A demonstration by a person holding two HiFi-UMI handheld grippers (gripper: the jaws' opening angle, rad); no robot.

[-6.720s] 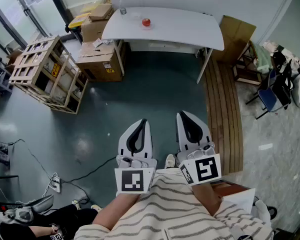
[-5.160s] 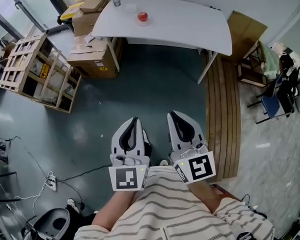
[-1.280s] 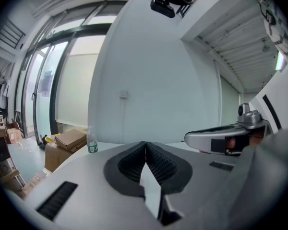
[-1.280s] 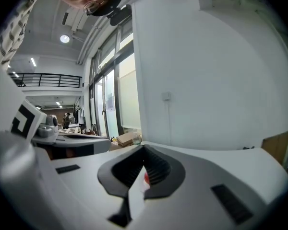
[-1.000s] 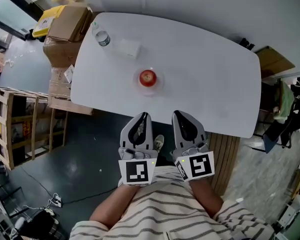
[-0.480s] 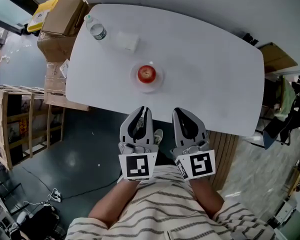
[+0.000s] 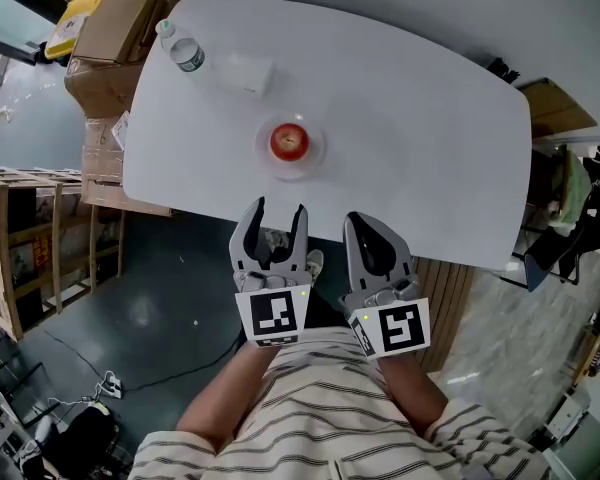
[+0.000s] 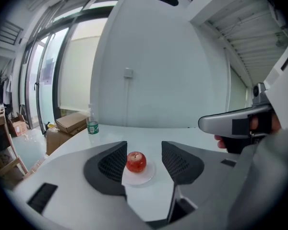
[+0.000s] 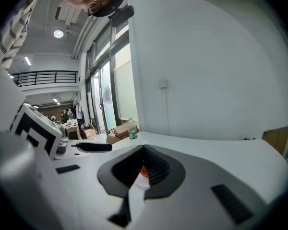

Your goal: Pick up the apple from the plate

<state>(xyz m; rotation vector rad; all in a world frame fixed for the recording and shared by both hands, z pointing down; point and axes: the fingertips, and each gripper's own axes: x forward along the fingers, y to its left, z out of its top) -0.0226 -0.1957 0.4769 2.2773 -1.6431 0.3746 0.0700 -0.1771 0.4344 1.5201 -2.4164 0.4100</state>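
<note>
A red apple (image 7: 289, 141) sits on a small clear plate (image 7: 311, 158) near the front of a white table (image 7: 410, 108). My left gripper (image 7: 277, 210) hangs just short of the table's near edge, well short of the apple; its jaws have just been opening and hold nothing. In the left gripper view the apple (image 8: 136, 161) on its plate (image 8: 143, 177) shows far off in the gap between the fingers (image 8: 111, 163). My right gripper (image 7: 368, 224) is shut and empty beside the left one. In the right gripper view the apple (image 9: 142, 172) peeps above the closed fingertips.
A water bottle (image 7: 179, 50) and a small white box (image 7: 244, 72) stand at the table's back left. Cardboard boxes (image 7: 105, 33) and a wooden crate (image 7: 30, 238) are on the floor to the left. A folding chair (image 7: 570, 223) is at the right.
My left gripper's jaws have spread apart from shut. The table and apple have drawn closer in the head view. The right gripper stays shut.
</note>
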